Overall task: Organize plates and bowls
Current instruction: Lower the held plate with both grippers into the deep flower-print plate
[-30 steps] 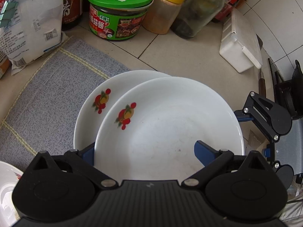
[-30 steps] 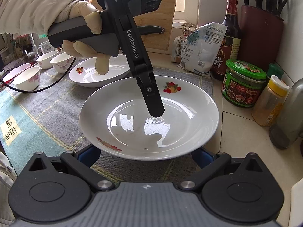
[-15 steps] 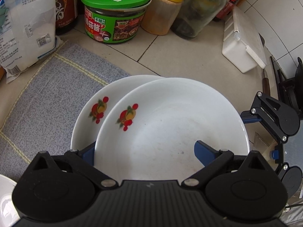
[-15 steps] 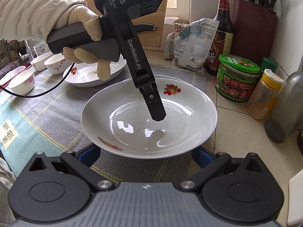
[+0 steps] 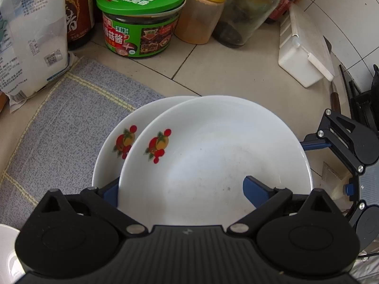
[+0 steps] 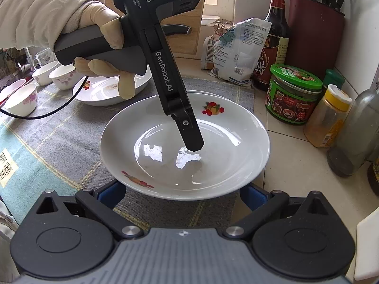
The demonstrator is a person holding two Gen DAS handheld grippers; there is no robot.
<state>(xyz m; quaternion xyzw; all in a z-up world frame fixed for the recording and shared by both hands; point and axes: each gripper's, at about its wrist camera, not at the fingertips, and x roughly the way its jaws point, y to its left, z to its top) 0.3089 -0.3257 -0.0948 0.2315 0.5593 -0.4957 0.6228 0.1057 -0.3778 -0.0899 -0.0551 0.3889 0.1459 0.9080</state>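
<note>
Tiled kitchen counter, part-covered by a grey woven mat (image 5: 71, 123), condiments along the back: a green-lidded sauce jar (image 5: 139, 16), a yellow-capped spice shaker (image 5: 201, 11) and a glass bottle (image 5: 246, 11).

Two matching shallow white plates sit at the mat's edge, each with a small red-and-orange fruit print near the rim. The upper plate (image 5: 213, 156) lies offset over the lower plate (image 5: 111, 156), covering most of it – only a crescent of the lower one shows, w/ its own fruit print. The upper plate's glaze is glossy (window glare shows in its well in the right wrist view), and a second fruit print sits on its near rim.

The left gripper (image 5: 180, 184), held in a gloved hand (image 6: 104, 37), points steeply down with jaws spread wide, gripping nothing: one blue finger is outside the upper plate's rim, the other over its well. Can't tell whether the tip touches the glaze.

The right gripper (image 6: 182, 193) is low beside the same plate, jaws also wide apart – fingertips hidden under the near rim, nothing visibly pinched.

Further back on the mat are a third plate (image 6: 99, 94) and several small floral bowls (image 6: 22, 99).
</note>
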